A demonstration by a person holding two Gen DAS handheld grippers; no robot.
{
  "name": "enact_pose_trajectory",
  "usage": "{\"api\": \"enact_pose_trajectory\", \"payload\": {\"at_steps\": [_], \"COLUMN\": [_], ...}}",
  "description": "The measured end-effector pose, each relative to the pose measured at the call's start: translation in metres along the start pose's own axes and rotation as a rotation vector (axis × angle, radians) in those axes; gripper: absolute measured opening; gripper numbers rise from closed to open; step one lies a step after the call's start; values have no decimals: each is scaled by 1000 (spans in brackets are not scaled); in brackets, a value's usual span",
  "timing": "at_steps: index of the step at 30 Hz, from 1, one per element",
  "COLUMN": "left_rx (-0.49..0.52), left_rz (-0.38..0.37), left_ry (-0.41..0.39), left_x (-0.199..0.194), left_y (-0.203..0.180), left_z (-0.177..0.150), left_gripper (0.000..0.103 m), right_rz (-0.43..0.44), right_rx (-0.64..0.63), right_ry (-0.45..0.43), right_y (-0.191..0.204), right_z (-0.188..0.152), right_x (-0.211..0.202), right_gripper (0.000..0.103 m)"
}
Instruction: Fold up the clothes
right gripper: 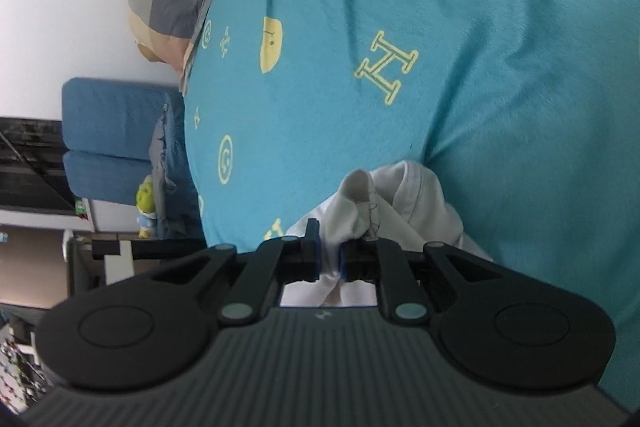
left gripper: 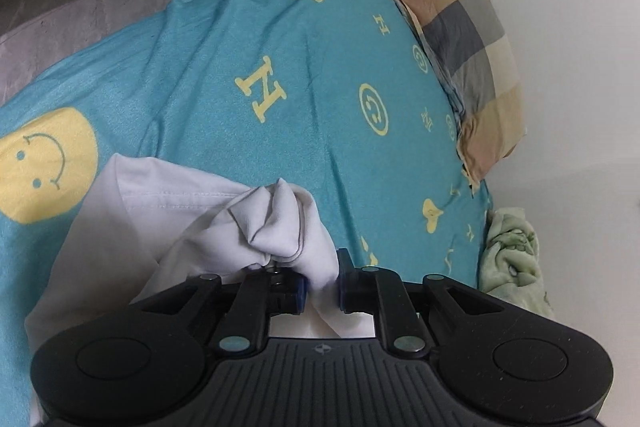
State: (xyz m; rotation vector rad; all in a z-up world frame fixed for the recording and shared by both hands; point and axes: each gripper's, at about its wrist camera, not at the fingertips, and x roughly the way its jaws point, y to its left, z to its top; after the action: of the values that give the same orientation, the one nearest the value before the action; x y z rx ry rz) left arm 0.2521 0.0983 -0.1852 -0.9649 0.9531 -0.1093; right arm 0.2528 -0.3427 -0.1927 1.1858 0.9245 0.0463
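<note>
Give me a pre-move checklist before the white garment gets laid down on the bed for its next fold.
1. Left gripper clamped on the white garment: ok, cloth is pinched between the jaws.
2. Right gripper clamped on the same garment: ok, white fabric sits between its jaws.
3. Landing area on the blue smiley-print bedsheet: ok, bare sheet ahead in both wrist views.
4. Checked pillow clear of the garment: ok, it lies at the far edge of the sheet.
5. Garment spread flat: not ok, it is bunched at both grippers.
6. Which edges or corners are held: cannot tell, the folds hide them.
</note>
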Motion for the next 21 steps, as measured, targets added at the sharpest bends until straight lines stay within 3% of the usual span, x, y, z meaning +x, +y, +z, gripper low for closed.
{"api": "enact_pose_trajectory", "payload": {"at_steps": [4, 5, 8, 10, 14, 18, 21], "left_rx": [66, 113, 267, 384, 558, 633, 668], "left_rz": [-4, 2, 25, 48, 84, 157, 233], "left_ry": [-22, -41, -100, -138, -177, -179, -187], "left_x": [-6, -11, -26, -36, -47, -39, -27], "left_y": [-7, -11, -26, -37, -52, -53, -48], "left_z": [-1, -4, -15, -27, -47, -55, -55], "left_gripper": [30, 40, 59, 66, 74, 74, 73], "right_rz": [34, 45, 96, 133, 99, -56, -140], "right_rx": [-80, -104, -193, -267, -522, -887, -1025], "right_ry": [-5, -7, -23, -47, -109, -261, -282], "right_y": [5, 7, 15, 22, 51, 72, 71], "right_z": [-3, -5, -13, -21, -47, -79, -86], "right_x": [0, -1, -8, -15, -22, -17, 2], "right_gripper": [16, 17, 48, 80, 82, 81, 79]}}
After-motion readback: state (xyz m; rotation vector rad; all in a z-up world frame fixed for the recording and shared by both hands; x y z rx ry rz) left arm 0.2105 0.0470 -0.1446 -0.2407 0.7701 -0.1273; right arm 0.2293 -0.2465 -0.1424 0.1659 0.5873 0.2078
